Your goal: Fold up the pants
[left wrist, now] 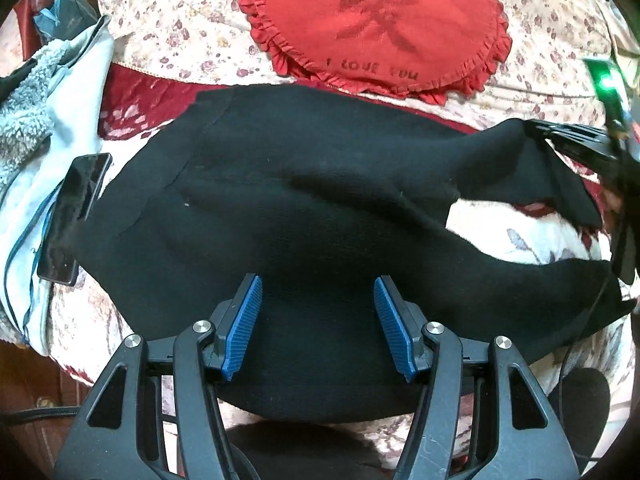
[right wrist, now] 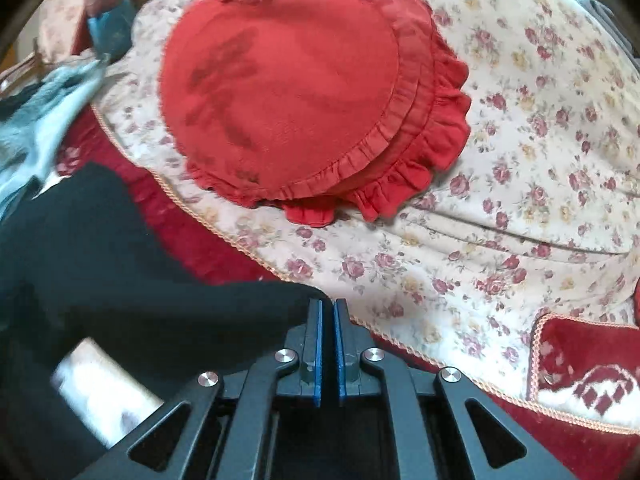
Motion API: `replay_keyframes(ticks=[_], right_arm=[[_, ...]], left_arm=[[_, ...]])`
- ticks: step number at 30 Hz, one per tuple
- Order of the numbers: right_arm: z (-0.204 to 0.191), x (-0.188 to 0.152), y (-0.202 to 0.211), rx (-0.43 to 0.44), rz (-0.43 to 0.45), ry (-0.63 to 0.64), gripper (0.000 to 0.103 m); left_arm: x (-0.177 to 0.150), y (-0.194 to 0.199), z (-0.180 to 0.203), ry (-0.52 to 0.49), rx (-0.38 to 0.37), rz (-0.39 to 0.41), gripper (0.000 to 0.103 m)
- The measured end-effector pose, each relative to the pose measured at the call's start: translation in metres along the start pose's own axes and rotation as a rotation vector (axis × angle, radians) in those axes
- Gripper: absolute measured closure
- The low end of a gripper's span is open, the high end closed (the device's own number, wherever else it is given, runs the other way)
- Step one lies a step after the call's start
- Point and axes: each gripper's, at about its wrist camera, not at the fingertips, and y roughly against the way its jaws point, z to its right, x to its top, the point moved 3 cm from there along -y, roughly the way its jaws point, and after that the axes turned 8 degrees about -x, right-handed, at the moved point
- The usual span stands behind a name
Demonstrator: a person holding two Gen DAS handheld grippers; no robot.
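Observation:
Black pants [left wrist: 304, 184] lie spread across the bed in the left wrist view, waistband to the left, two legs running right. My left gripper [left wrist: 318, 304] is open just above the near edge of the pants, with nothing between its blue pads. My right gripper [left wrist: 560, 136] shows at the far right of that view, holding the end of the upper leg lifted off the bed. In the right wrist view my right gripper [right wrist: 327, 312] is shut on the black pants [right wrist: 120, 280], whose cloth trails off to the left.
A red heart-shaped frilled cushion [left wrist: 376, 24] lies on the floral bedspread [left wrist: 180, 20] behind the pants; it also shows in the right wrist view [right wrist: 288, 92]. A black phone [left wrist: 74, 216] rests on a pale jacket [left wrist: 52, 120] at the left. A red patterned blanket [right wrist: 584, 384] lies underneath.

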Motion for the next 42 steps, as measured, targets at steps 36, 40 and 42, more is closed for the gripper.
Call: replay_keyframes(ticks=[36, 40, 42], right_arm=[[0.086, -0.157, 0.136, -0.018, -0.006, -0.338, 0.097], [0.08, -0.187, 0.1, 0.012, -0.136, -0.39, 0.093], [0.088, -0.188, 0.112, -0.075, -0.112, -0.426, 0.082]], left_arm=[[-0.033, -0.002, 0.044, -0.069, -0.02, -0.05, 0.045], [-0.028, 0.017, 0.018, -0.005, -0.037, -0.017, 0.045], [-0.025, 0.026, 0.002, 0.035, -0.034, 0.007, 0.045]])
